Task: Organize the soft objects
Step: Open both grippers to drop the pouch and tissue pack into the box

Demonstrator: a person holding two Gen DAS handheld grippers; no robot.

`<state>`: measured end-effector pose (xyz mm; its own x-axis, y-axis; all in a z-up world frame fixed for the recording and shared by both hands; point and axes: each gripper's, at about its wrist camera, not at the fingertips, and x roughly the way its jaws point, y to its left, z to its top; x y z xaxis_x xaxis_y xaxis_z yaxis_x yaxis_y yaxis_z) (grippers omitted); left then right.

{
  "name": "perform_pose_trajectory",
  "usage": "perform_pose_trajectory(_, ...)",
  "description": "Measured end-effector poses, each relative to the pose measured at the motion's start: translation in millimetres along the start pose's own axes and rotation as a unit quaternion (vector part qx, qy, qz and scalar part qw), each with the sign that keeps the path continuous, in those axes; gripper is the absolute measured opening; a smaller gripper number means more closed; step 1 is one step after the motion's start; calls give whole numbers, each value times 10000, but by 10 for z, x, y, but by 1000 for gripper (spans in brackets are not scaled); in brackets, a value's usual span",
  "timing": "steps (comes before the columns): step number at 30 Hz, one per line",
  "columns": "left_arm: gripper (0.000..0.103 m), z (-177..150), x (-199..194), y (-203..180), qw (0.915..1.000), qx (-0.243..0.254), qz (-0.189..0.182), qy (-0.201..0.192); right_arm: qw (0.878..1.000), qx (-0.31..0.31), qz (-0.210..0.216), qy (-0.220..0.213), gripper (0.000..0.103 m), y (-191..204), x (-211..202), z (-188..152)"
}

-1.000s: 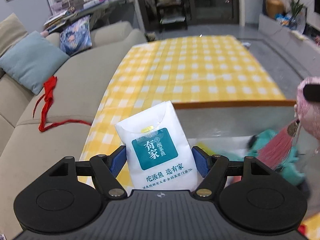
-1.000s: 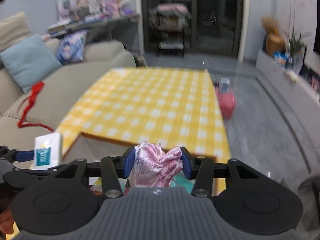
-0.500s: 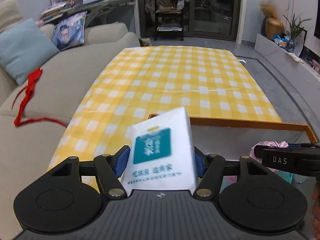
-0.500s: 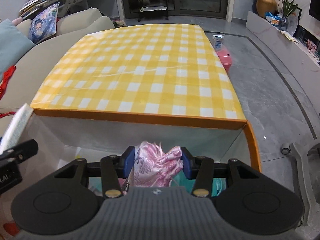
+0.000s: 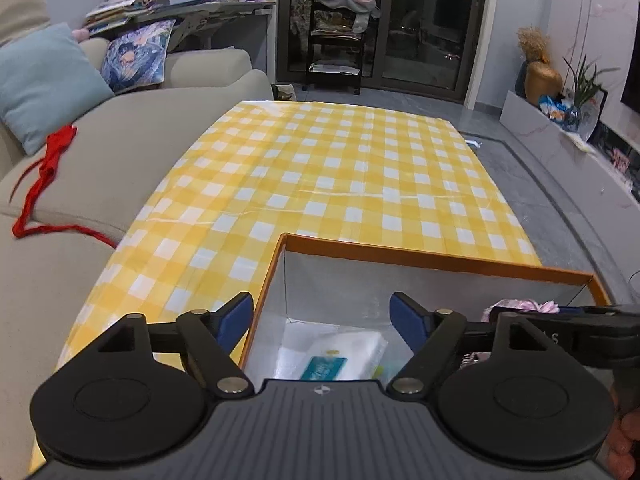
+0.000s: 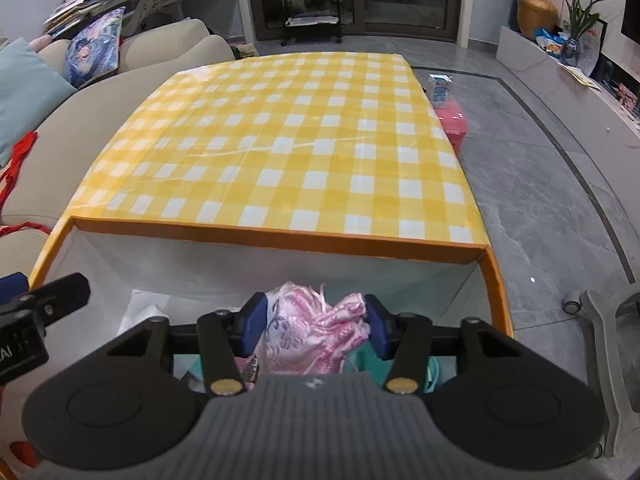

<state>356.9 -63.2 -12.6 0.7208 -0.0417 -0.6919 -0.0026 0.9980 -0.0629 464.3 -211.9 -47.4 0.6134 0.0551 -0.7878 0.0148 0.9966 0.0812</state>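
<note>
An orange-rimmed box [image 5: 420, 258] with white inner walls stands on the yellow checked tablecloth [image 5: 320, 168]. A white tissue pack with a teal label [image 5: 332, 354] lies flat on the box floor. Above it my left gripper [image 5: 322, 312] is open, its jaws still opening, with nothing between the blue pads. My right gripper [image 6: 316, 320] is low inside the box [image 6: 280, 236]. A crumpled pink satin pouch [image 6: 316, 332] sits between its pads. Those jaws are opening, and the pads still touch the pouch. Teal fabric [image 6: 368, 356] lies under the pouch.
A beige sofa [image 5: 120, 152] runs along the left with a red cloth [image 5: 48, 160] and a blue cushion [image 5: 44, 80] on it. On the floor to the right are a pink basket [image 6: 454, 124] and a chair's castor [image 6: 572, 302].
My left gripper has let go of the tissue pack, which now lies in the box. The right gripper came down into the box with the pouch, and its jaws have widened a little.
</note>
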Motion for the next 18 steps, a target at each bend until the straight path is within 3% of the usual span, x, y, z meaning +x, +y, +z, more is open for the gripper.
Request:
perform_pose_trajectory(4,99,-2,-35,23,9999,-43,-88,25,9999,-59,82,-20,85,64,-43,-7)
perform_pose_trajectory(7,99,-4,-67,11,9999,53,-81,85,9998,-172,9,-29,98,134,-67,-1)
perform_pose_trajectory(10,99,-5,-136,-14,9991,219,-331,125,9993,-322,-190,-85,100,208,-104,-8)
perform_pose_trajectory(13,99,4,-211,-25,9993,158,-304,159,9982,-449,-373,-158,100,259,-178,-18)
perform_pose_trajectory(18,99,-63,-500,92,9954,-682,-661,102,9974,-340,-302,-561,100,219,-478,-93)
